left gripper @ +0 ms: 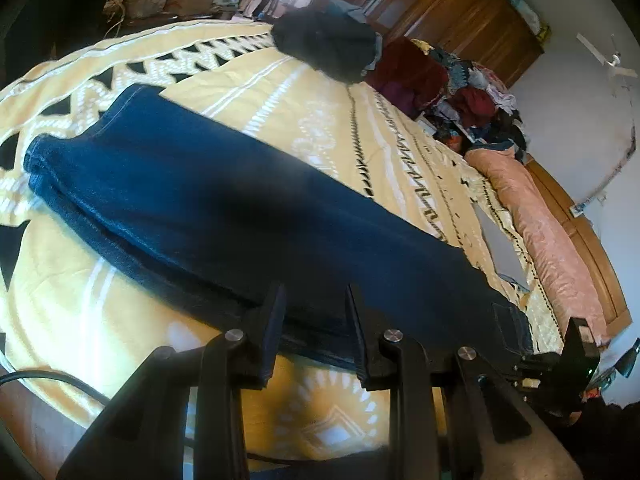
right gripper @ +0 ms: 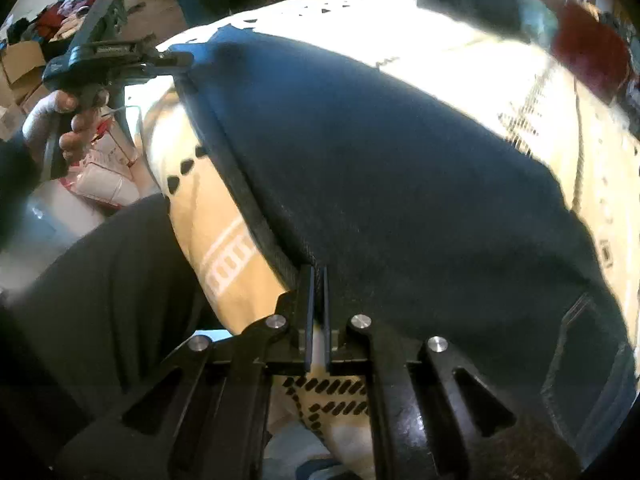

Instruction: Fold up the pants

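A bed with a yellow patterned bedspread point(left gripper: 304, 104) fills the room. A wooden wardrobe point(left gripper: 452, 8) stands against a pale wall point(left gripper: 580, 92), beside a wooden headboard point(left gripper: 592, 248). Cardboard boxes point(right gripper: 20, 64) sit on the floor.

No text or label can be read.

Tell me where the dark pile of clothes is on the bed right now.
In the left wrist view, the dark pile of clothes sits at the far edge of the yellow bedspread, beyond the jeans, beside the maroon clothes.
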